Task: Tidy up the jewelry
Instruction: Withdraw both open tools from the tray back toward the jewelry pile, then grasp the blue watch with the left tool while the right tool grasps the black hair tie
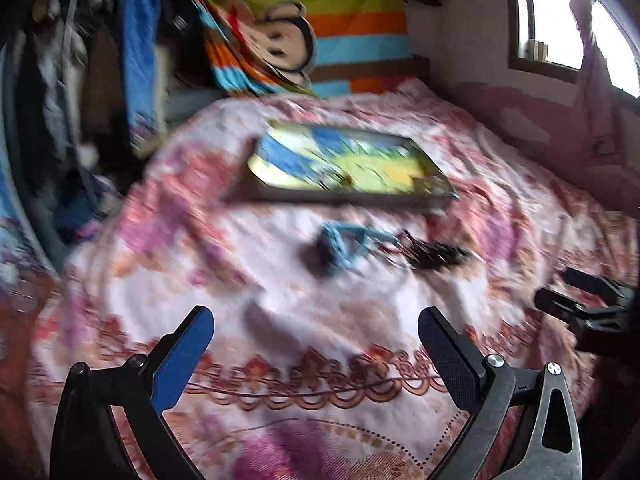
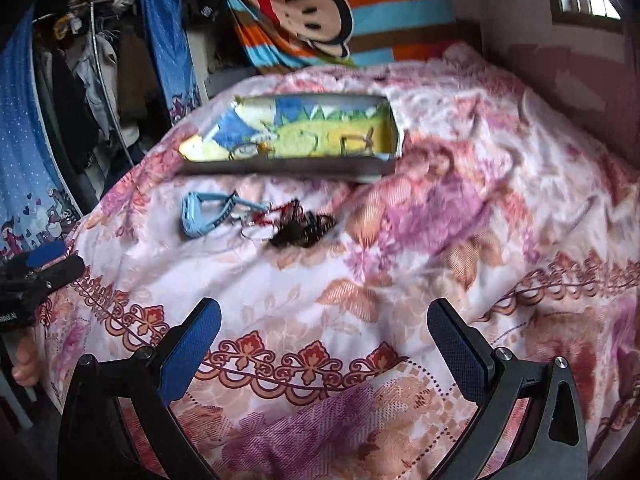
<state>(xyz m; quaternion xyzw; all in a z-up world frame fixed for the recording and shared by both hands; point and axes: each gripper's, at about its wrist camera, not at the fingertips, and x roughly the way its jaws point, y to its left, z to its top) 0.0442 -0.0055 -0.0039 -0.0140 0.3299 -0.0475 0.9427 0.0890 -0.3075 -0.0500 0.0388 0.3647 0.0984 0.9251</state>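
Both tools empty, jaws wide apart: left tool [image 1: 316, 344], right tool [image 2: 324, 336]. Jewelry pile [image 2: 260, 218] on floral bed [image 2: 360, 300], at 11 o'clock from right tool. Open printed box [image 2: 292, 136] just beyond. Advice: approach low, pinch one piece, avoid tangled chains.

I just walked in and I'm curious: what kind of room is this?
Most likely a bedroom in a home. A bed with a floral cover fills the view, clothes hang on a rail to the left, and a striped monkey blanket sits at the head.
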